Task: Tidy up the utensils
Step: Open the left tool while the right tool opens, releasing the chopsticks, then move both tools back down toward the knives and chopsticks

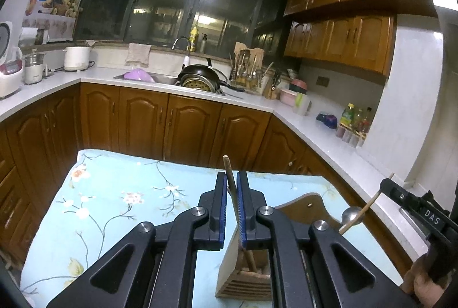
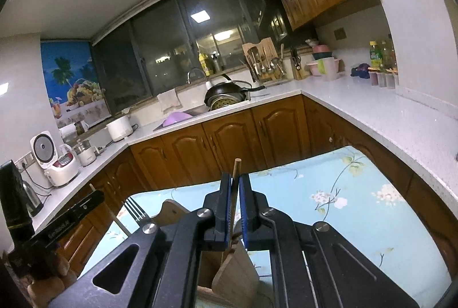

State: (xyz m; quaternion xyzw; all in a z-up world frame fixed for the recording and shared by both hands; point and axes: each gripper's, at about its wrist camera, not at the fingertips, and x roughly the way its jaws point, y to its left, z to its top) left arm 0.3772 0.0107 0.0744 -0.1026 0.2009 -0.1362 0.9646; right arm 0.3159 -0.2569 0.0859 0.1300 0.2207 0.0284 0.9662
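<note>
As both of my tools hang over the flowered blue cloth [image 1: 114,193], my left hand-held gripper [image 1: 232,193] is clamped narrow on a thin wooden handle [image 1: 229,173] that rises between its blue pads at lower centre of the left wrist view. Its lower end runs down into the wooden utensil holder [image 1: 243,279], which stands on the cloth directly beneath the jaws. My right hand-held gripper [image 2: 234,196] is likewise pinched tight on a slim wooden stick [image 2: 236,167], seen at lower centre of the right wrist view, above the same holder [image 2: 229,276]. From the left wrist view, that right tool enters at the right edge, its stick slanting, with a metal spoon bowl [image 1: 352,214] just beside it. From the right wrist view, metal fork tines [image 2: 134,207] show at lower left, near the holder's raised back panel [image 2: 171,210]. Behind, a counter [image 1: 315,119] carries bottles [image 1: 347,116], and a black pan [image 1: 200,74] sits in the sink at centre frame.
</note>
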